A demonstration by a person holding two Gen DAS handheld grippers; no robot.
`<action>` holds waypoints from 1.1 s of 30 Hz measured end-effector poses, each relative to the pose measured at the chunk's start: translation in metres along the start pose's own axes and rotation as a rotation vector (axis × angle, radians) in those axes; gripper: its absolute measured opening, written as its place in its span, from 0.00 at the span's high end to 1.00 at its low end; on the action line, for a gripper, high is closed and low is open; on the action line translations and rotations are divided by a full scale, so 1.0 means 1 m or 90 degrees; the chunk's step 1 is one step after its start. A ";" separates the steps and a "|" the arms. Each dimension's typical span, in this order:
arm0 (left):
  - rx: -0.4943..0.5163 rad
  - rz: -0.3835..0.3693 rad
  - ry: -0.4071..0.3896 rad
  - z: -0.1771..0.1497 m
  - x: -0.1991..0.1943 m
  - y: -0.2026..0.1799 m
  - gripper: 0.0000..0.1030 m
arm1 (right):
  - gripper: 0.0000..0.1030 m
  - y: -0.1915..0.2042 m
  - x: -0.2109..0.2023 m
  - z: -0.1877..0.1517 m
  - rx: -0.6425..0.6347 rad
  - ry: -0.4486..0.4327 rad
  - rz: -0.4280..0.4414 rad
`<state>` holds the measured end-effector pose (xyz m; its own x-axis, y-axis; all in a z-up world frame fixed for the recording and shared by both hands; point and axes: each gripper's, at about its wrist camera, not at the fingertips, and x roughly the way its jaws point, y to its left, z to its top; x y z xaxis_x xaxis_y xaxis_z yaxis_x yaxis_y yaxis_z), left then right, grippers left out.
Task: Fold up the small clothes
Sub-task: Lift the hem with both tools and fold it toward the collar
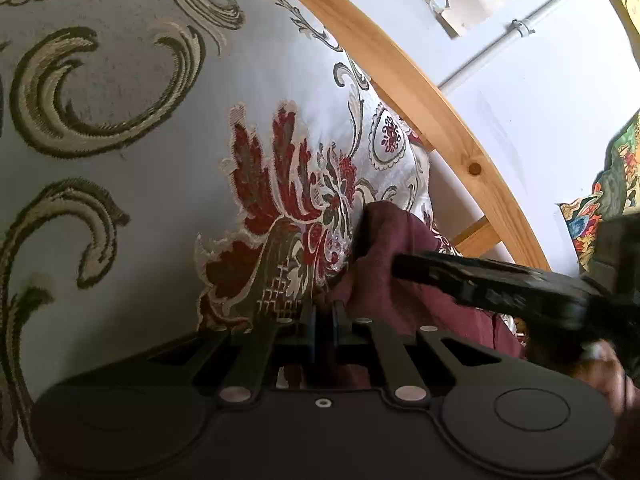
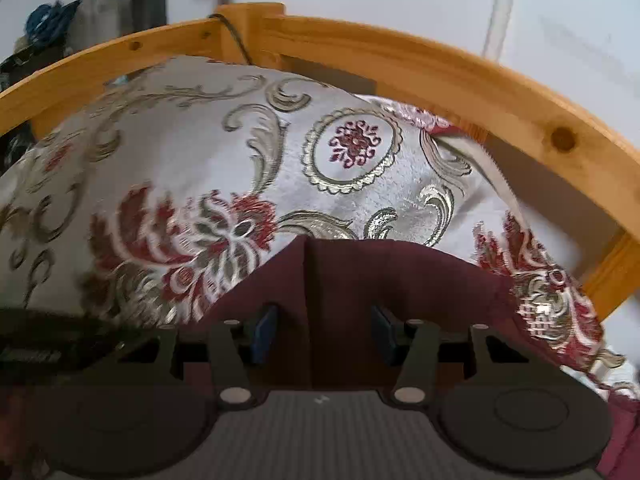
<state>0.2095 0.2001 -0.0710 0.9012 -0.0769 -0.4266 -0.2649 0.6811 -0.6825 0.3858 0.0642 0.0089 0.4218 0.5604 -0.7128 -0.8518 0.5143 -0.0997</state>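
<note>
A small maroon garment [image 1: 404, 276] lies on a white bedcover with red and gold flower patterns [image 1: 160, 128]. My left gripper [image 1: 323, 312] is shut, its blue pads pinching the garment's near edge. The right gripper's black body [image 1: 500, 292] crosses the left wrist view over the garment. In the right wrist view the garment [image 2: 360, 276] lies folded with a straight vertical edge down its middle. My right gripper [image 2: 324, 332] is open, its pads [image 2: 266, 332] apart on either side of that edge, just above the cloth.
A wooden bed frame [image 2: 400, 68] curves round the far side of the bedcover [image 2: 200, 160]; it also shows in the left wrist view [image 1: 420, 92]. Beyond it is a white wall [image 1: 540, 100] with a pipe and coloured posters. Dark items sit past the frame at far left [image 2: 52, 24].
</note>
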 end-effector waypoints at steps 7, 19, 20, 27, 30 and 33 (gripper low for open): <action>-0.014 -0.007 -0.002 0.001 0.000 0.004 0.92 | 0.44 -0.002 0.037 0.008 0.028 -0.015 -0.028; -0.008 0.017 -0.003 0.001 -0.001 0.004 0.95 | 0.13 -0.019 -0.002 -0.017 0.085 -0.027 -0.101; -0.008 0.018 -0.003 0.001 0.000 0.005 0.95 | 0.13 -0.020 -0.010 -0.020 0.092 -0.018 -0.101; 0.017 0.015 -0.003 0.000 -0.003 -0.001 0.79 | 0.02 -0.016 -0.055 -0.042 0.122 -0.028 -0.105; 0.067 0.006 0.000 -0.002 -0.004 -0.012 0.57 | 0.02 -0.015 -0.071 -0.059 0.161 -0.029 -0.107; 0.140 -0.003 -0.015 -0.008 -0.006 -0.027 0.34 | 0.01 -0.015 -0.093 -0.088 0.198 -0.030 -0.130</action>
<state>0.2087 0.1766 -0.0547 0.9105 -0.0648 -0.4084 -0.1825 0.8232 -0.5376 0.3322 -0.0530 0.0154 0.5935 0.4510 -0.6666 -0.6162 0.7874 -0.0159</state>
